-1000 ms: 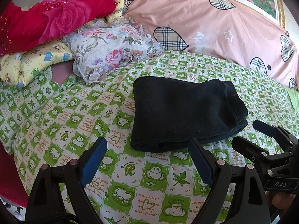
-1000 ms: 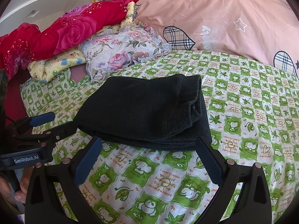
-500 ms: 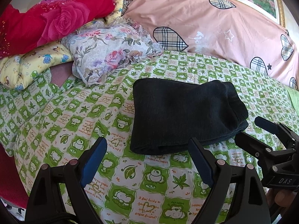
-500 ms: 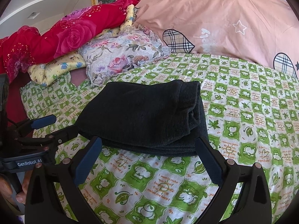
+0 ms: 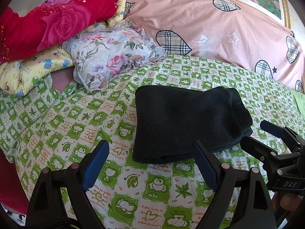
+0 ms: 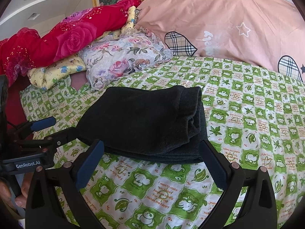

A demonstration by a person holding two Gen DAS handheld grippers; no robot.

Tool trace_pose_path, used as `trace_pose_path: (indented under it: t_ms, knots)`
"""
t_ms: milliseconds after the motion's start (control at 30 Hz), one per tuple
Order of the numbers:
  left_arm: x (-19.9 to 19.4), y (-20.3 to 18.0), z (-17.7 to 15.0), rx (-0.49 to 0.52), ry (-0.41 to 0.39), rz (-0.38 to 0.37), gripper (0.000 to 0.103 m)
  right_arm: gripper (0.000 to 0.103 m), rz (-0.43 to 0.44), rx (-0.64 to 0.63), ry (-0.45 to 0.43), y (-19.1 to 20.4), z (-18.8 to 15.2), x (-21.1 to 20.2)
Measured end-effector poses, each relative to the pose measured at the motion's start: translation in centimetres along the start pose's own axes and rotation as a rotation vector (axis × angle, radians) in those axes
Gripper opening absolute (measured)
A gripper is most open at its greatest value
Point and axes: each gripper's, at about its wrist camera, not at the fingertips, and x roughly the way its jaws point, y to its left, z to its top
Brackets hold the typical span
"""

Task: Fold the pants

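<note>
The black pants (image 5: 183,122) lie folded into a thick rectangular bundle on the green-and-white frog-print bedsheet (image 5: 76,118); they also show in the right wrist view (image 6: 144,122). My left gripper (image 5: 150,148) is open and empty, just short of the bundle's near-left edge. My right gripper (image 6: 151,148) is open and empty, its jaws straddling the bundle's near edge without holding it. The right gripper shows at the right of the left wrist view (image 5: 259,133); the left gripper shows at the left of the right wrist view (image 6: 57,127).
A floral pillow (image 5: 112,57), a yellow cartoon-print pillow (image 5: 32,70) and a red rose quilt (image 5: 53,24) are piled at the back left. A pink quilt with plaid hearts (image 5: 219,36) lies along the back. The bed's edge drops off at the left.
Both grippers have drawn back slightly from the folded pants and stay open. The pants have not moved.
</note>
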Motion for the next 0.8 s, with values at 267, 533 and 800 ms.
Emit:
trace_pose_path:
  t_ms: [267, 533, 800]
  knots:
    - [0.6, 0.0, 0.5, -0.001, 0.004, 0.000, 0.089, 0.100, -0.007, 0.020, 0.010, -0.9, 0.3, 0.3]
    - [1.0, 0.0, 0.7, -0.003, 0.019, -0.008, 0.089, 0.100, -0.007, 0.023, 0.011, -1.0, 0.3, 0.4]
    - [1.0, -0.1, 0.8, 0.006, 0.009, 0.002, 0.089, 0.100, 0.003, 0.022, 0.011, -0.8, 0.3, 0.4]
